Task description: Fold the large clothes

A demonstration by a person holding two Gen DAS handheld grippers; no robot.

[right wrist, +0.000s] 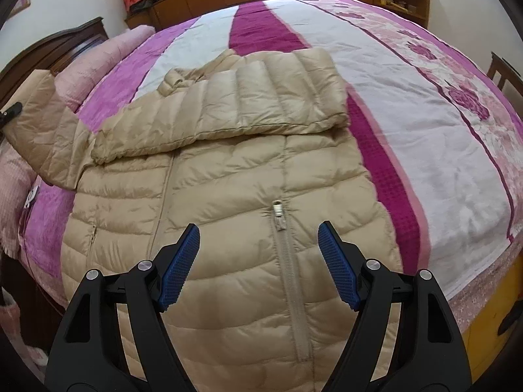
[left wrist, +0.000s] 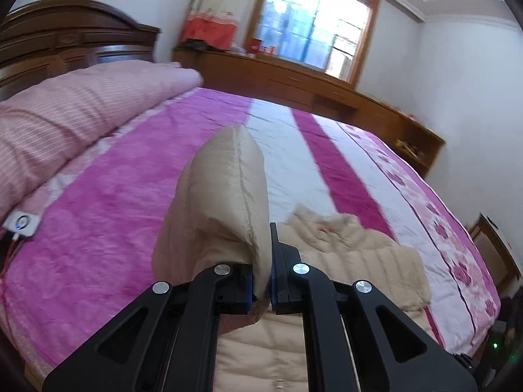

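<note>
A beige quilted down jacket (right wrist: 228, 176) lies front up on the bed, its zipper (right wrist: 279, 215) closed. One sleeve (right wrist: 261, 98) is folded across the chest. My left gripper (left wrist: 261, 281) is shut on the other sleeve's cuff (left wrist: 225, 189) and holds it lifted above the bed; that raised sleeve (right wrist: 42, 124) shows at the left of the right wrist view. My right gripper (right wrist: 260, 261) is open and empty, hovering above the jacket's lower front, one finger on each side of the zipper.
The bed has a pink, white and magenta striped cover (right wrist: 425, 130). A folded pink quilt (left wrist: 65, 114) lies by the dark wooden headboard (left wrist: 65, 39). A wooden cabinet (left wrist: 294, 85) runs under the window. A white controller (left wrist: 21, 223) lies at the bed's left edge.
</note>
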